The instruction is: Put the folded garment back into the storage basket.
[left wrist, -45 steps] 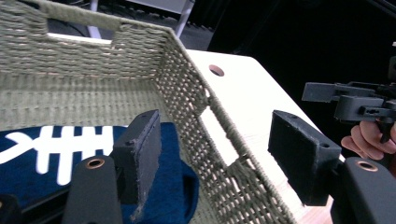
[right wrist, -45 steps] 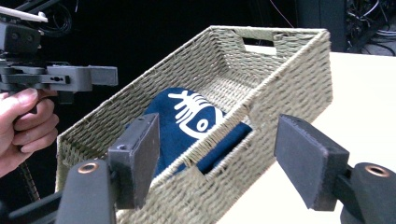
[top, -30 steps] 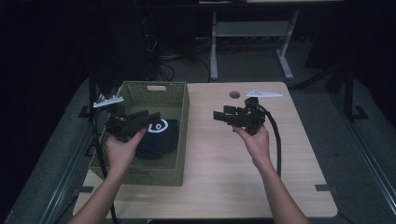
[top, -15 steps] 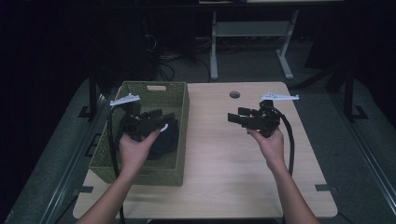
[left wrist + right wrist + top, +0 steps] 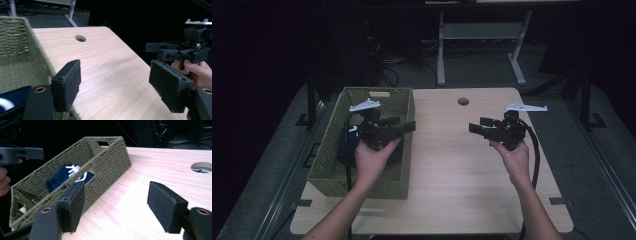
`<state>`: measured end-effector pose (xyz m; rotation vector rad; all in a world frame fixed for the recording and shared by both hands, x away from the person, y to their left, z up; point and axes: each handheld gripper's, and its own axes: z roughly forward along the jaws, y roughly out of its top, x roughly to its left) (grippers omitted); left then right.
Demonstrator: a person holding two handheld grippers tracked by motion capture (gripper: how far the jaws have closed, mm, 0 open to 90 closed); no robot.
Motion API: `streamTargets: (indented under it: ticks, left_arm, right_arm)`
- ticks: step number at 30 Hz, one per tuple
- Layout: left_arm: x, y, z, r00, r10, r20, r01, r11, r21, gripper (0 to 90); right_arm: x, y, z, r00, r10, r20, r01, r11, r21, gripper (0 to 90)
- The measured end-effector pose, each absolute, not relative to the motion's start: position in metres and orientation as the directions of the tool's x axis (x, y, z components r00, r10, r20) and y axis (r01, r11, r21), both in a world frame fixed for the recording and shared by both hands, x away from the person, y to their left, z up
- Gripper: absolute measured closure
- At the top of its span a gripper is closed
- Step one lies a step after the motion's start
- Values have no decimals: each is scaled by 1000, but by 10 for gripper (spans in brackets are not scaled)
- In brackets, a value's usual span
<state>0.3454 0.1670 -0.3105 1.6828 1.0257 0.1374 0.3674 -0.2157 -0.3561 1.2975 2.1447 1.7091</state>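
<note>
Both grippers, left (image 5: 404,126) and right (image 5: 476,128), stand with jaws apart, holding nothing; the left's have just been widening. Beyond them, the navy cloth (image 5: 67,176) lies inside the green basket (image 5: 329,165). Drop-off looks finished; next, I'd judge, hands simply pull clear.

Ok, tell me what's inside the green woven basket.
The green woven basket holds a dark blue cloth with a white print. The near wall covers the cloth's lower part and the basket floor.
</note>
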Motion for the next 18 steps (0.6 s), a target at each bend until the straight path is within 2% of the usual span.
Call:
streamTargets:
  ticks: [18]
  left_arm:
    - [349, 113, -317, 680, 604, -415, 555, -54, 830, 242]
  right_arm:
    - [356, -257, -373, -563, 718, 409, 572, -19, 820, 284]
